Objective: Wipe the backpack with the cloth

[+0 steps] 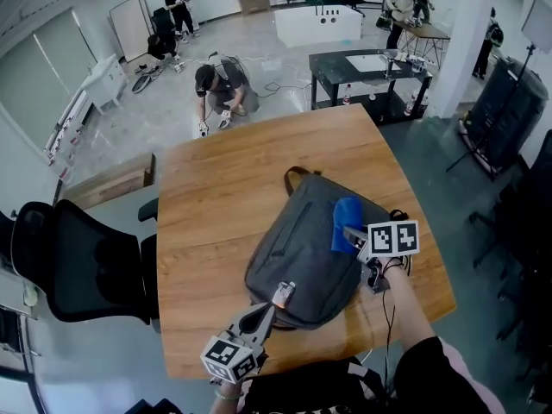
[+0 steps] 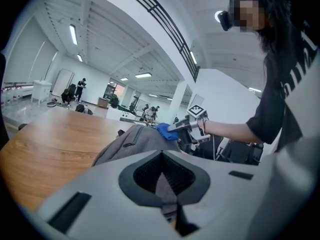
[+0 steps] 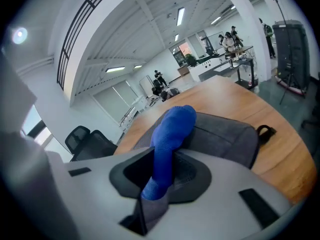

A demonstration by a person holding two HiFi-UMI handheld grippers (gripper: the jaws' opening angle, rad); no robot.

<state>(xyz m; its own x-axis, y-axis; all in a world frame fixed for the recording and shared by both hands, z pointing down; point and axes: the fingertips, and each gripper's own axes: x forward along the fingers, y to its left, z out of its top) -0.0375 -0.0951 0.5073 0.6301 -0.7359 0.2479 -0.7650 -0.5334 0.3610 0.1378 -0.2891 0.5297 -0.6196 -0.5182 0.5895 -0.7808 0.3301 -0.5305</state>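
Grey fabric backpack [image 1: 293, 253], mid wooden surface [image 1: 216, 197]: gripped its near edge in the left gripper [image 1: 278, 300], jaws seemingly closed on fabric. Pressed the blue cloth [image 1: 347, 218], clamped in the right gripper [image 1: 352, 234], onto its right side. Judged wiping underway, most untouched.

Wooden table [image 1: 216, 231], black office chair [image 1: 78, 266], grey glossy floor [image 1: 172, 119], ceiling strip lights [image 2: 73, 34].

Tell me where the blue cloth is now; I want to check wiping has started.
Head view, right of centre: the blue cloth is clamped in the right tongs and lies on the upper right of the grey backpack.
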